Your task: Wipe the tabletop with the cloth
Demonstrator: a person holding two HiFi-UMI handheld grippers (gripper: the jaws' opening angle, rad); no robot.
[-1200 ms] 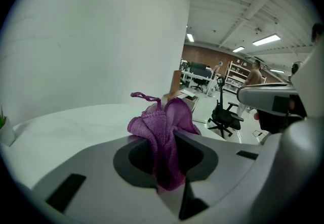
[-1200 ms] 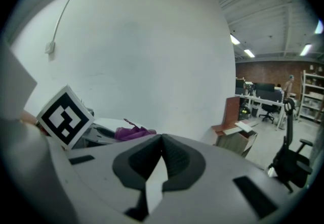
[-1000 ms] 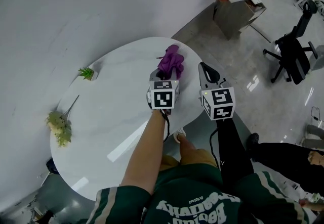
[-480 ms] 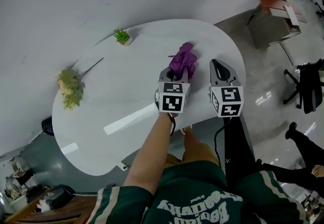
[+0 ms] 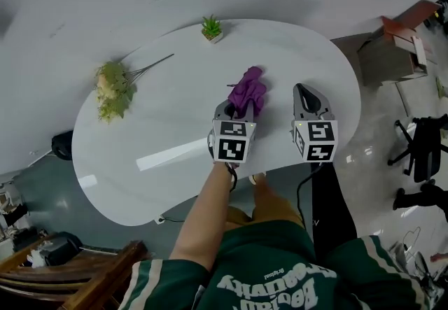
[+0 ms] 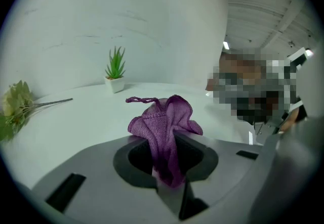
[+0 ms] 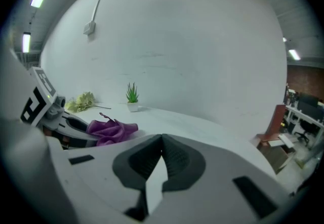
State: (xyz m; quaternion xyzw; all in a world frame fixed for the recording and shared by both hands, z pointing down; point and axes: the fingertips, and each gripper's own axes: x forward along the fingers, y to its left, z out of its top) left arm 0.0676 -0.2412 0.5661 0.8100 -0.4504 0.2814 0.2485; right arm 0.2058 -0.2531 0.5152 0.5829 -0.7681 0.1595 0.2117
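Because the white oval table (image 5: 175,120) fills most of what I can see from here, it is also where trouble would come from. A broad sweep to the far left would, I reckon, drag into the spray of pale flowers (image 5: 110,88) lying on it. The other worry is the hold itself. The cloth is gripped as a tight bunch, so only a small part would meet the surface. A hard press could pull it from the jaws or set plastic scraping on the top instead.

Of the 2 grippers, the left gripper (image 5: 236,109) (image 6: 168,147) is clamped on the purple cloth (image 5: 246,89) (image 6: 164,122). In the left gripper view its jaws are nearly together, with the fabric pinched between the pads and the rest frilling out ahead of the tips. It hangs over the near right part of the table; whether the cloth touches the top I cannot tell. The right gripper (image 5: 306,95) (image 7: 162,142), just beside it, has its jaws closed tip to tip on nothing.

Smallest of all, 1 potted plant (image 5: 211,27) stands upright at the far rim, well apart from the cloth. A careless long stroke that way could tip it.
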